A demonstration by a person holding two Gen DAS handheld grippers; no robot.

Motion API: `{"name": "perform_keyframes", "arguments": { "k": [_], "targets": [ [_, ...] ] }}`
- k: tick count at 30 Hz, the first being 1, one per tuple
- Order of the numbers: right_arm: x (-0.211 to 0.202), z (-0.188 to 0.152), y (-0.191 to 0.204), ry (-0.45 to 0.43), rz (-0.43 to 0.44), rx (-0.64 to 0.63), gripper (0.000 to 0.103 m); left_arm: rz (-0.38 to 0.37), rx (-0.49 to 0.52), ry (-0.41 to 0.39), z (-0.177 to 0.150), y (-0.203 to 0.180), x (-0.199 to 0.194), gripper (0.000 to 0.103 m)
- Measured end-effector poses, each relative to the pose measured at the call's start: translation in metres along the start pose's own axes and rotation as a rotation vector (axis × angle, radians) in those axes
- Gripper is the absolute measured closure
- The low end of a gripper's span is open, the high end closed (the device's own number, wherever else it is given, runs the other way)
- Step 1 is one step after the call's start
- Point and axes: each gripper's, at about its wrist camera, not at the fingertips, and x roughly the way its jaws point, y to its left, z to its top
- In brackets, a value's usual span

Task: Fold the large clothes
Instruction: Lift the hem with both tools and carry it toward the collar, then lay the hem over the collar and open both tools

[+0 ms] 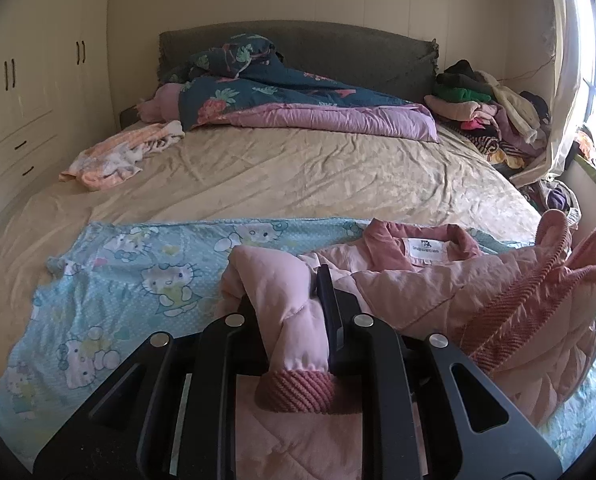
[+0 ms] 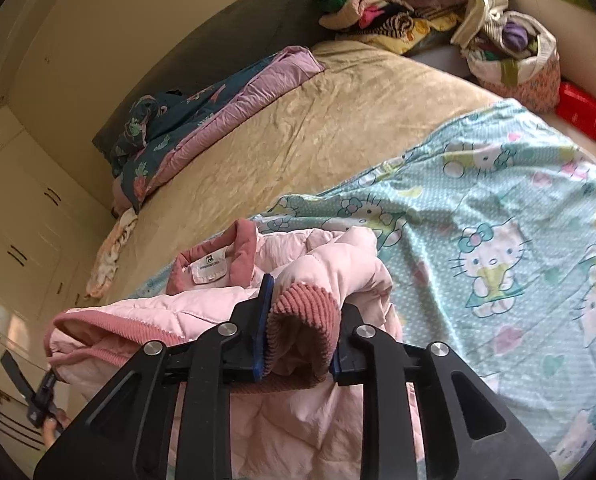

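Observation:
A quilted pink jacket (image 1: 417,280) lies collar-up on a light blue cat-print sheet (image 1: 138,272) at the near end of the bed (image 1: 298,176). My left gripper (image 1: 286,292) is shut on one sleeve (image 1: 282,344), whose ribbed cuff (image 1: 298,392) hangs toward the camera. In the right wrist view the jacket (image 2: 158,312) spreads to the left, its white neck label (image 2: 210,268) showing. My right gripper (image 2: 305,296) has the other sleeve's ribbed cuff (image 2: 301,312) between its blue pads, which touch it on both sides. The left gripper's left finger is hidden by the fabric.
A dark floral and purple quilt (image 1: 298,108) lies by the headboard. A heap of clothes (image 1: 485,112) fills the far right corner, beside a bag (image 2: 517,68) and a red box (image 2: 581,116). An orange-white garment (image 1: 114,160) lies at the left. White wardrobes (image 1: 26,80) line the left wall.

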Motion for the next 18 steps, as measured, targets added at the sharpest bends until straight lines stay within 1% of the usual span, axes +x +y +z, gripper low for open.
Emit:
{"name": "perform_keyframes", "arguments": {
  "k": [2, 3, 4, 5, 7, 8, 11, 14, 16, 18],
  "targets": [
    [0.005, 0.003, -0.005, 0.012, 0.033, 0.034, 0.076, 0.002, -0.001, 0.006, 0.0, 0.0, 0.006, 0.092],
    [0.008, 0.004, -0.007, 0.017, 0.055, 0.051, 0.07, 0.002, -0.001, 0.007, -0.001, -0.001, 0.008, 0.092],
    [0.009, 0.005, -0.009, 0.018, 0.077, 0.064, 0.061, 0.002, 0.0, 0.008, -0.001, -0.001, 0.01, 0.092],
    [0.009, 0.006, -0.011, 0.017, 0.111, 0.081, 0.057, 0.002, 0.001, 0.01, -0.001, -0.001, 0.013, 0.091],
    [0.006, 0.006, -0.014, 0.0, 0.165, 0.103, 0.024, 0.002, 0.002, 0.012, -0.001, -0.002, 0.017, 0.091],
    [0.003, 0.006, -0.014, -0.021, 0.162, 0.1, 0.019, 0.002, 0.001, 0.013, -0.001, -0.003, 0.019, 0.091],
    [-0.001, -0.003, -0.013, -0.054, 0.151, 0.046, 0.016, 0.008, 0.004, 0.021, -0.001, -0.005, 0.024, 0.091],
    [0.005, -0.02, -0.012, -0.044, 0.054, -0.035, 0.015, 0.003, 0.013, 0.026, -0.001, -0.01, 0.029, 0.089],
    [0.013, -0.035, -0.011, -0.022, -0.013, -0.098, 0.015, 0.006, 0.022, 0.028, 0.0, -0.015, 0.031, 0.088],
    [0.018, -0.049, -0.01, -0.006, -0.063, -0.157, 0.015, 0.008, 0.027, 0.027, 0.001, -0.018, 0.032, 0.088]
  ]
}}
